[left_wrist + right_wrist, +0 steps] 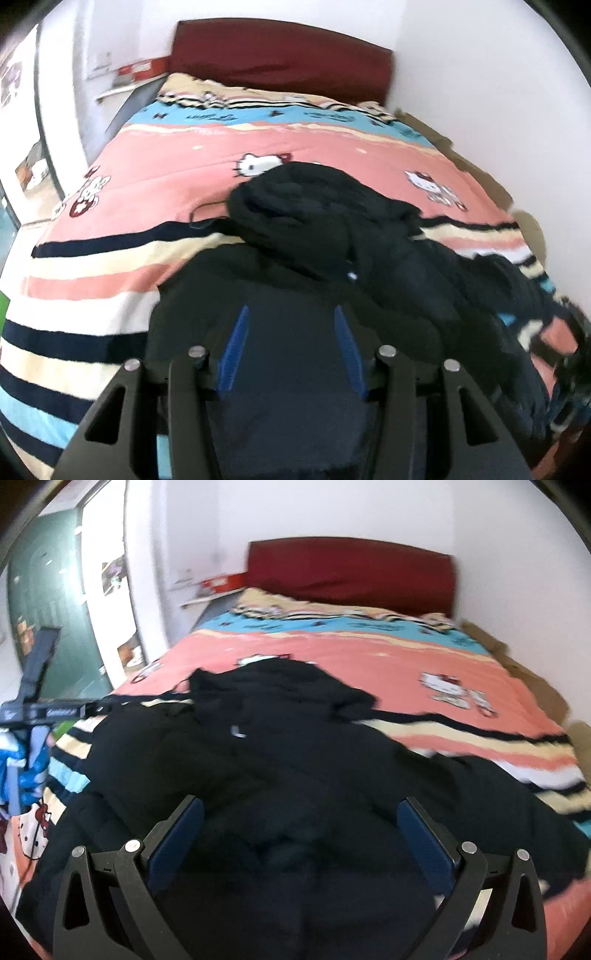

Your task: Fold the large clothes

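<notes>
White walls enclose a bedroom; at far left of the right wrist view stands a dark green door, then a low shelf with a red box, then the dark red headboard against the back wall. Across the bed lies a striped cartoon-cat bedspread in pink, blue, cream and navy, soft and slightly rumpled, so it gives no firm backing for a crease.

The task's thing, a large black garment, is heaped on the near half of the bed, its hood-like bulge toward the headboard and loose parts trailing off to the right. It is not yet spread flat.

Left gripper: jaws about half apart above dark cloth, nothing visibly pinched between the blue pads. Right gripper: jaws wide, likewise over the cloth and empty. A black rig part at the left edge of the right wrist view is probably the other gripper's handle.

Risks, as judged: black on black hides seams and edges, so a pinch may take several layers or a fold rather than a hem, leaving the garment bunched. The yielding bedspread may be caught with it. The trailing right part could slide off the bed edge when pulled.
</notes>
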A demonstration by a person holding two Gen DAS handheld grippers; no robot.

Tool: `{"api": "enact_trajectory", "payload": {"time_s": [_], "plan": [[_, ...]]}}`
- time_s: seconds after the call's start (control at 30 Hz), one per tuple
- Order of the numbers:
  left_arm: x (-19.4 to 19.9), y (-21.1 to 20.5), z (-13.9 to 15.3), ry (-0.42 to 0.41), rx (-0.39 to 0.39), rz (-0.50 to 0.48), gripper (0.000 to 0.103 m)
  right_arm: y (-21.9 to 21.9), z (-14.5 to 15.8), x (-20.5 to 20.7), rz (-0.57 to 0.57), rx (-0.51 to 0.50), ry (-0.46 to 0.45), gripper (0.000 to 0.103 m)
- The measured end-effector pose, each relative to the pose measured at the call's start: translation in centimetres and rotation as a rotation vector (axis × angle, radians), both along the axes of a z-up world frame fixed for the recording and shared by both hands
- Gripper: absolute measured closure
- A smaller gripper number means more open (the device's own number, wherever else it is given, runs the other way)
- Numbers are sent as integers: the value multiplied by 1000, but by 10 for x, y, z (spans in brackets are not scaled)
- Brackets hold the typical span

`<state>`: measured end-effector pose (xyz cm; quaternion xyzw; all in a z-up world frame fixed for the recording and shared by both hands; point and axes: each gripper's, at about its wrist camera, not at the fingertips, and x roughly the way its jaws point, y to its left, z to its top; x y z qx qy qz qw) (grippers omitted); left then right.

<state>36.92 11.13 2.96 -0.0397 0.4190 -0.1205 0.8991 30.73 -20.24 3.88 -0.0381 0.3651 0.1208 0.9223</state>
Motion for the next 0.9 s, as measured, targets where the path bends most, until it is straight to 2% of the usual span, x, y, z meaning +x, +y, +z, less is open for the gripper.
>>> {"api": "enact_trajectory", "payload": {"time_s": [0.13, 0.23, 0.37, 0.4, 0.47, 0.53, 0.63, 0.73, 0.8, 0.9], "plan": [[21, 6, -18, 33, -8, 12, 57, 32, -18, 33, 61, 17, 58, 1], [29, -4, -41, 77, 40, -7, 57, 45, -39, 49, 62, -8, 108, 1], [15, -14, -76, 114, 108, -40, 57, 47, -77, 51, 75, -74, 216, 1], [11, -14, -81, 116, 110, -49, 56, 44, -85, 47, 72, -91, 236, 1], [4, -7, -90, 122, 77, -44, 56, 38, -93, 42, 77, -64, 252, 1], [4, -2, -93, 139, 53, -32, 56, 33, -99, 39, 79, -41, 266, 1], [0, -4, -84, 140, 75, -17, 56, 29, -101, 38, 70, -25, 291, 1], [-24, -6, -63, 83, 71, -24, 56, 21, -87, 26, 81, -18, 268, 1], [-41, -6, -60, 62, 66, -17, 56, 12, -80, 15, 79, -2, 255, 1], [-50, -13, -76, 101, 155, -1, 56, 3, -91, 6, 63, -14, 295, 1]]}}
